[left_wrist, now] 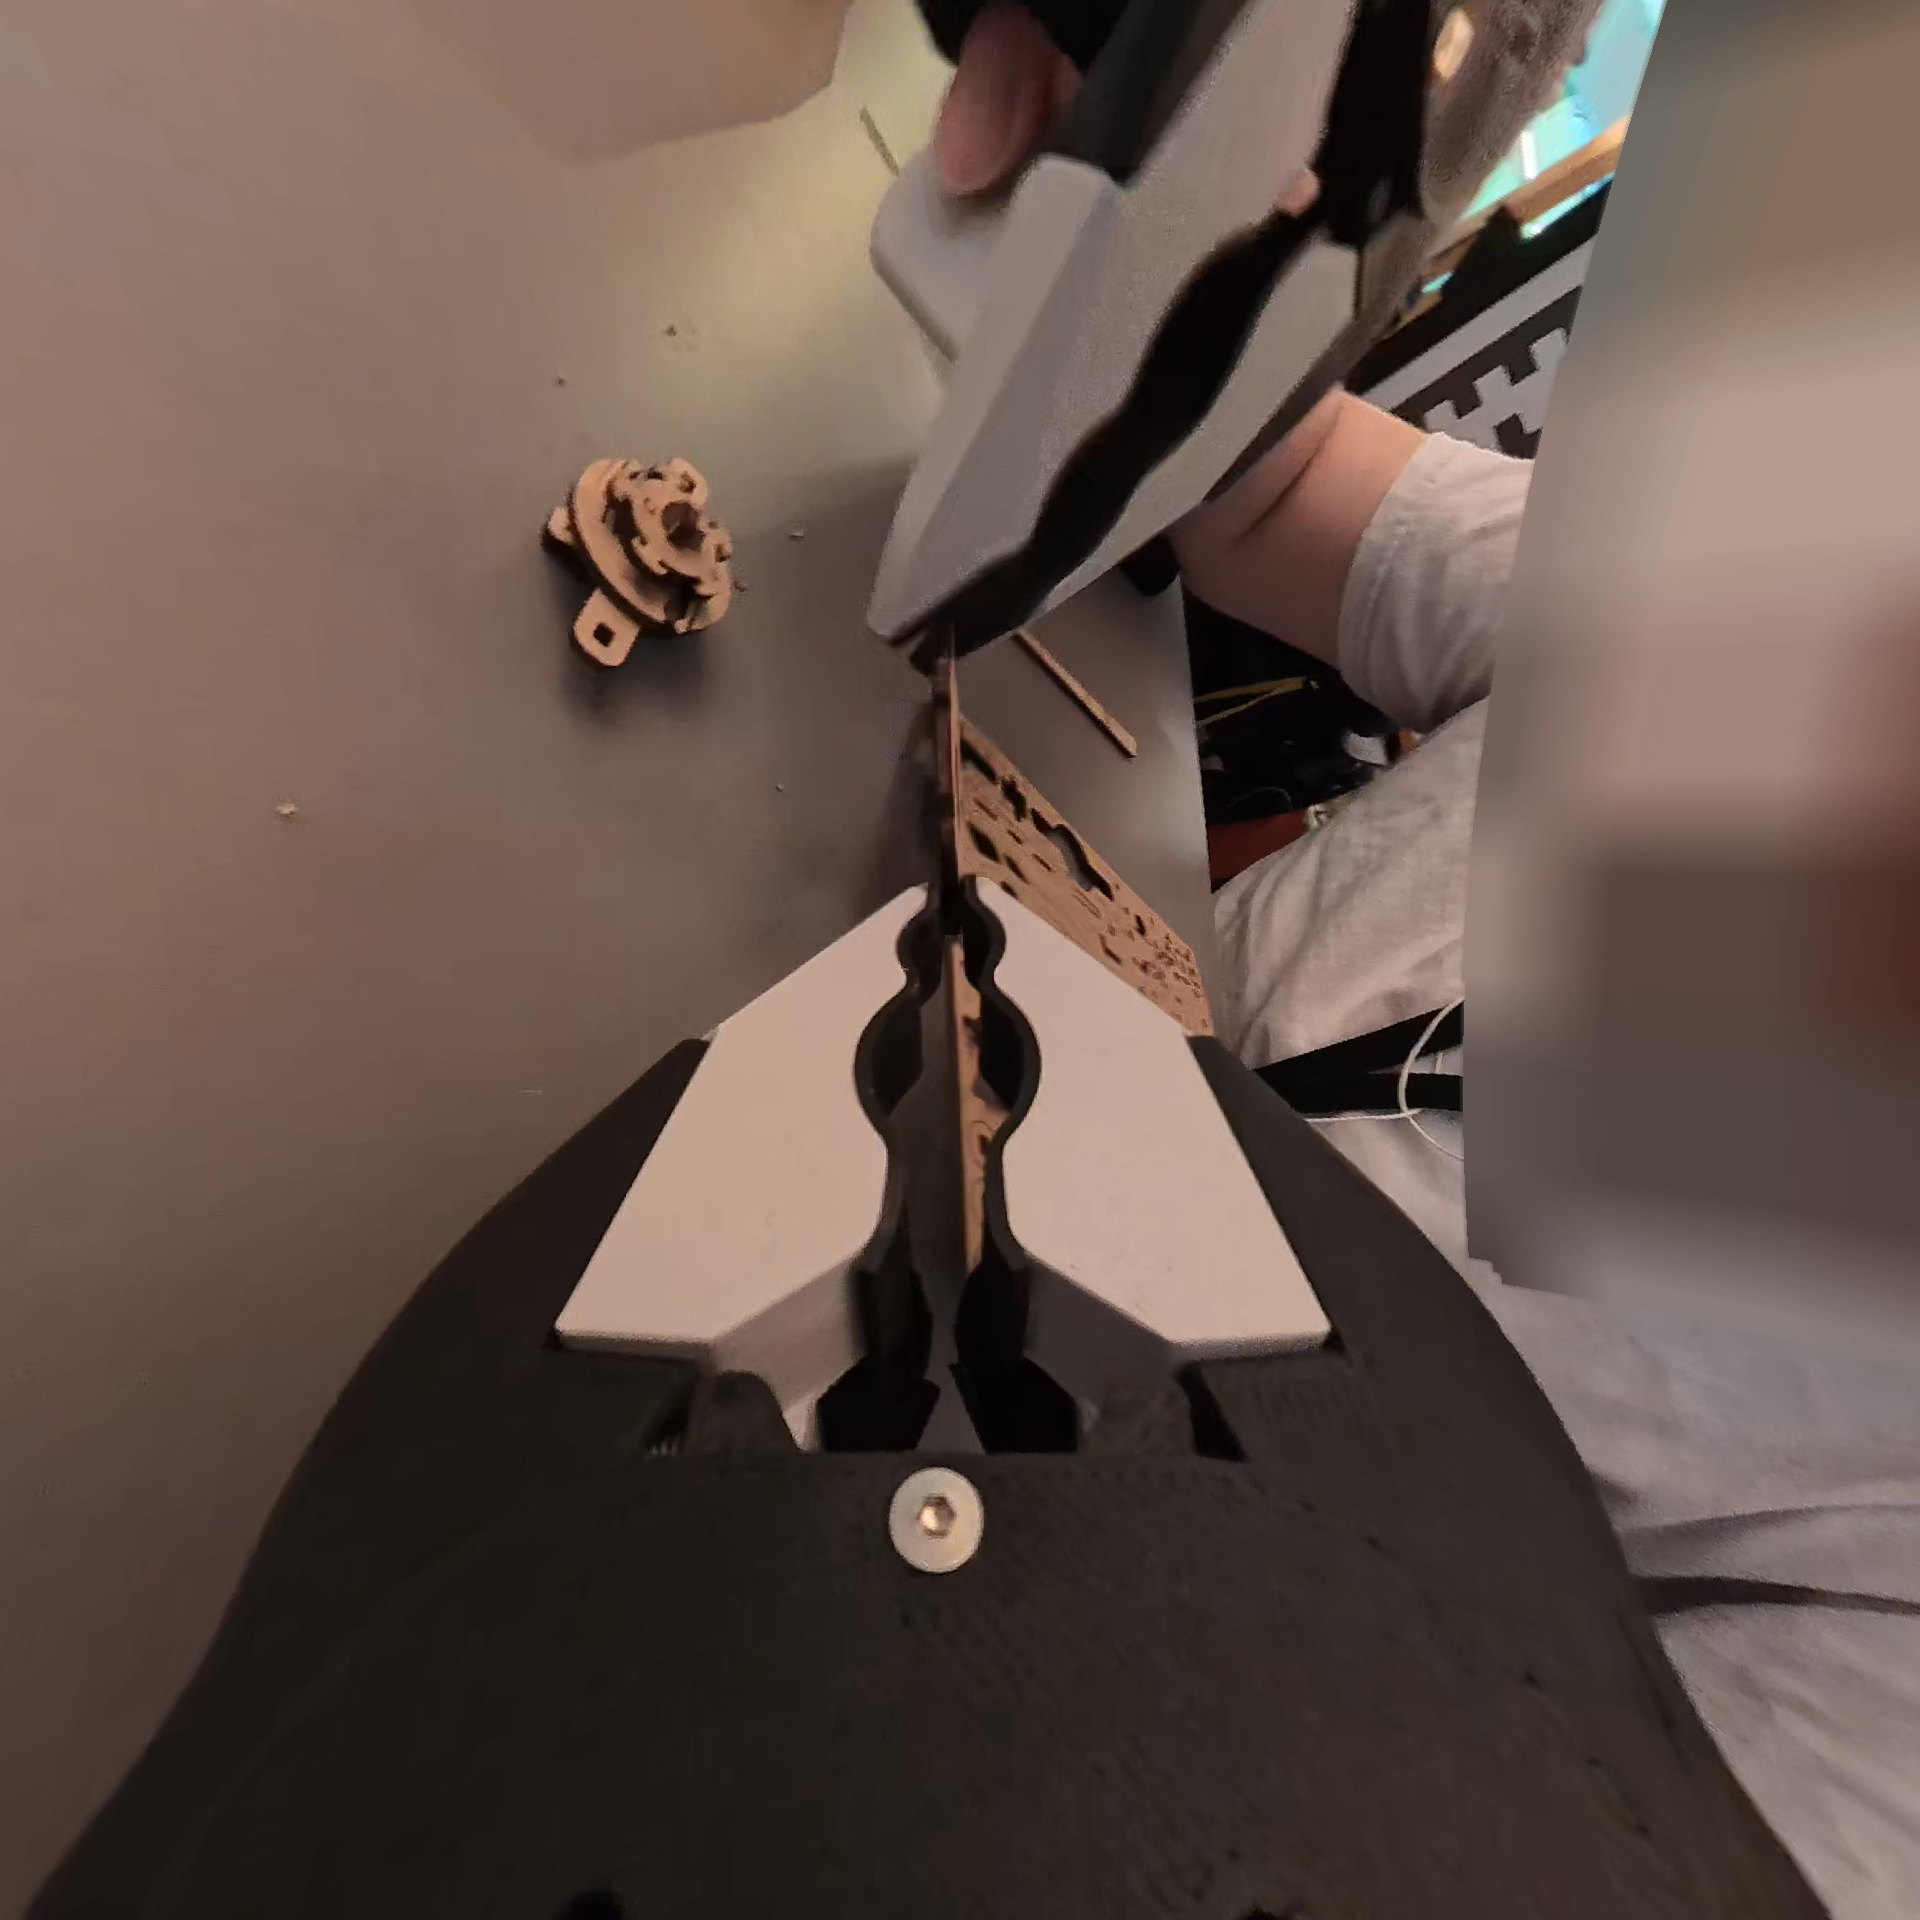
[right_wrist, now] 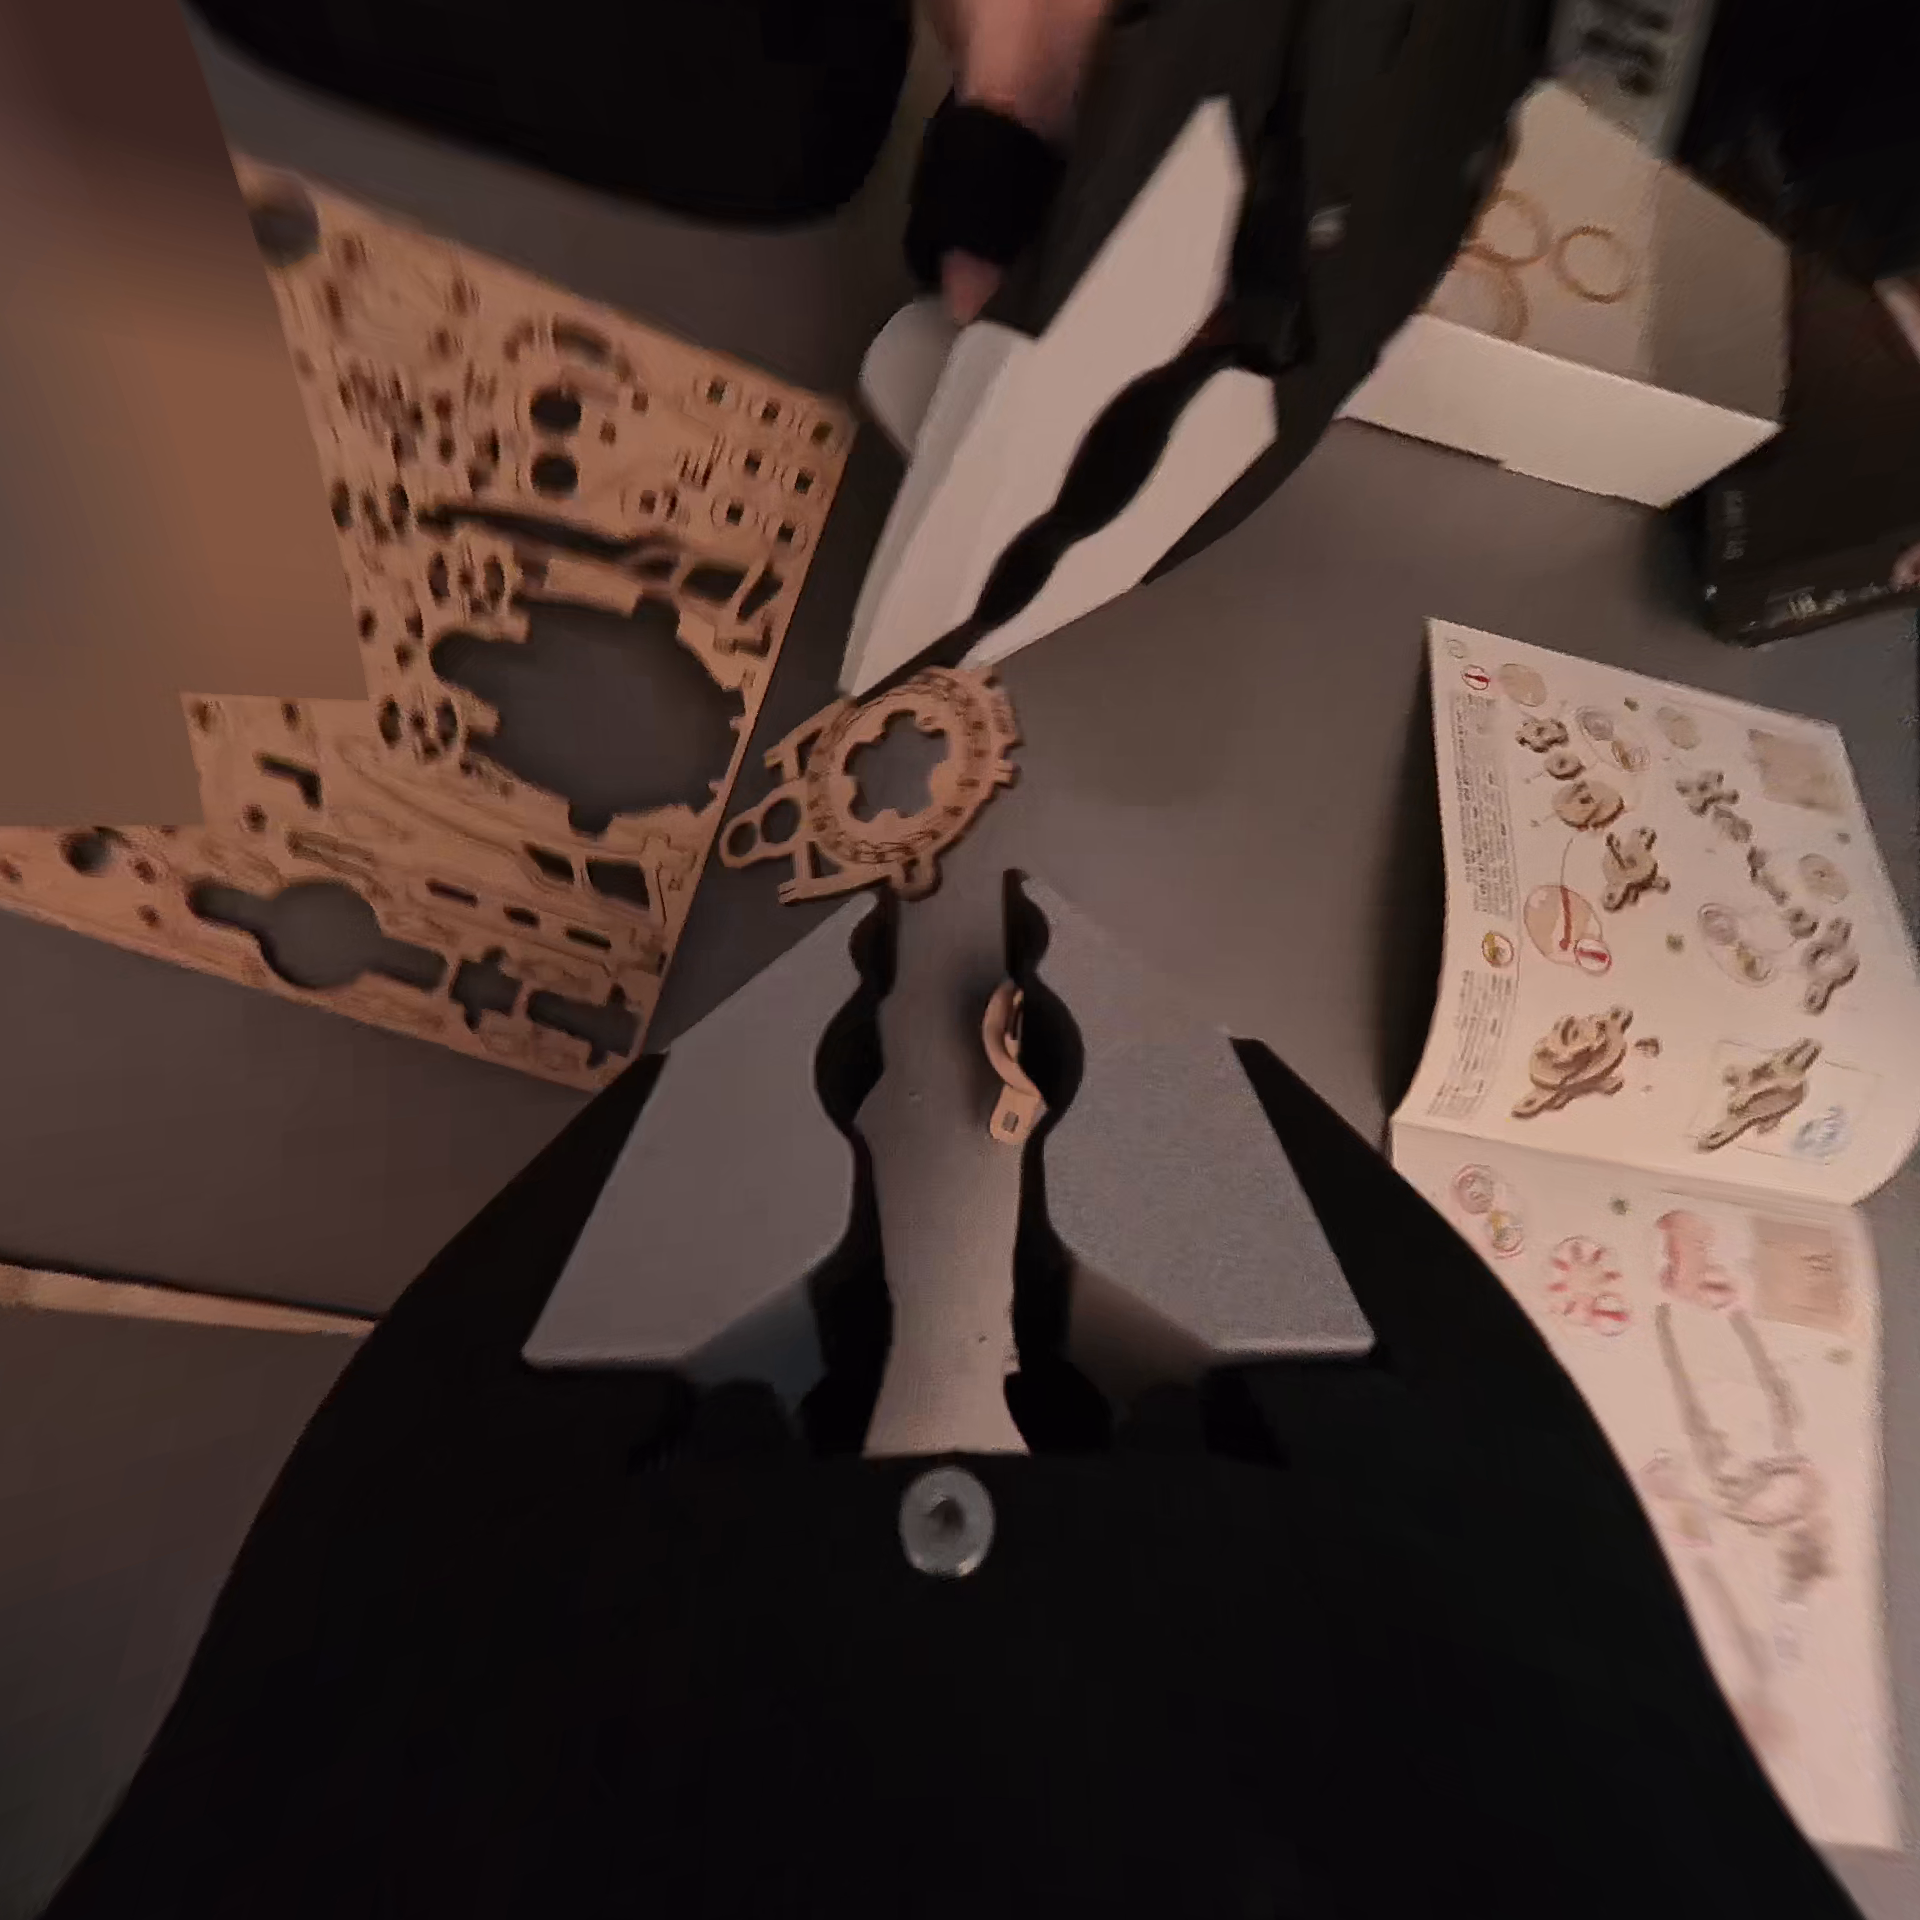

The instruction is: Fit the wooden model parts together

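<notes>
While the left hand-held gripper [left_wrist: 951,914] pinched a wooden ring part [right_wrist: 883,779] edge-on along its fingers, the spread right hand-held gripper [right_wrist: 940,914] hovered just behind it, a small assembly [right_wrist: 1010,1060] lying on the desk [right_wrist: 1195,748] between its fingers.

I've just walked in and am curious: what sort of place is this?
Probably a hobby or work desk set up for building a wooden model kit. A grey table holds punched-out wooden sheets, an open instruction booklet and a white box.
</notes>
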A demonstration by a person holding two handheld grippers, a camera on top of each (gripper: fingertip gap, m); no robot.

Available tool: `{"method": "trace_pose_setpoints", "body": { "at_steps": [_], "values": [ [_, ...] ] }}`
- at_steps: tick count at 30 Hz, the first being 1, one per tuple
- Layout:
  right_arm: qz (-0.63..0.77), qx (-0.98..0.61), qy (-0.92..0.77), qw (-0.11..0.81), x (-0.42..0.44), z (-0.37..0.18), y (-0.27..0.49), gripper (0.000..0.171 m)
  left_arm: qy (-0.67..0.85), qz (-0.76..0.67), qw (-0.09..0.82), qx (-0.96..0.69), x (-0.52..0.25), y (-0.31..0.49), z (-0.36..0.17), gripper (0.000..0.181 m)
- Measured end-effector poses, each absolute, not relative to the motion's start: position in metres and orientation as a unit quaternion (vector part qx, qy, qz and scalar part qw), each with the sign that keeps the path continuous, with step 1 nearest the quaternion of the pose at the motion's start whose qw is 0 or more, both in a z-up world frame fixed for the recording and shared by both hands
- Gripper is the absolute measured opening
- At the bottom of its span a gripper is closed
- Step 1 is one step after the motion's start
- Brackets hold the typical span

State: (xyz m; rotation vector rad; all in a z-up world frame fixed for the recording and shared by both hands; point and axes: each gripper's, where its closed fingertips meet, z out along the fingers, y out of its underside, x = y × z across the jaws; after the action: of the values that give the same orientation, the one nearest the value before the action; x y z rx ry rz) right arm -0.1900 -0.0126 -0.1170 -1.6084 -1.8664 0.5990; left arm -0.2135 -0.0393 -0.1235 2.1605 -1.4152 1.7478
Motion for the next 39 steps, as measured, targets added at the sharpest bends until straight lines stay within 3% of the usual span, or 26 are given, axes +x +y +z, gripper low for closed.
{"method": "trace_pose_setpoints", "body": {
  "at_steps": [4, 10, 14, 15, 17, 23, 31, 39],
  "values": [
    [0.362, -0.666, -0.589, 0.280, -0.190, -0.095, -0.002, 0.038, -0.457, 0.585, -0.010, 0.670, -0.214, -0.038, -0.104, 0.000],
    [0.448, -0.671, -0.535, 0.252, -0.198, -0.076, -0.009, 0.044, -0.457, 0.576, -0.020, 0.677, -0.217, -0.033, -0.103, 0.000],
    [0.482, -0.705, -0.495, 0.158, -0.217, -0.093, -0.024, 0.053, -0.477, 0.556, -0.028, 0.680, -0.215, -0.037, -0.104, 0.000],
    [0.483, -0.708, -0.494, 0.146, -0.220, -0.098, -0.027, 0.048, -0.484, 0.552, -0.030, 0.679, -0.215, -0.039, -0.104, 0.000],
    [0.515, -0.685, -0.500, 0.124, -0.223, -0.096, -0.038, 0.003, -0.497, 0.548, -0.032, 0.672, -0.214, -0.044, -0.102, 0.000],
    [0.572, -0.673, -0.446, 0.144, -0.214, -0.072, -0.023, 0.001, -0.514, 0.576, -0.090, 0.630, -0.216, -0.037, -0.078, 0.008],
    [0.616, -0.647, -0.419, 0.162, -0.205, -0.048, -0.017, 0.001, -0.496, 0.595, -0.206, 0.598, -0.218, -0.017, -0.044, 0.000],
    [0.613, -0.646, -0.423, 0.164, -0.207, -0.050, -0.017, 0.001, -0.505, 0.596, -0.178, 0.598, -0.211, -0.029, -0.049, 0.001]
  ]
}}
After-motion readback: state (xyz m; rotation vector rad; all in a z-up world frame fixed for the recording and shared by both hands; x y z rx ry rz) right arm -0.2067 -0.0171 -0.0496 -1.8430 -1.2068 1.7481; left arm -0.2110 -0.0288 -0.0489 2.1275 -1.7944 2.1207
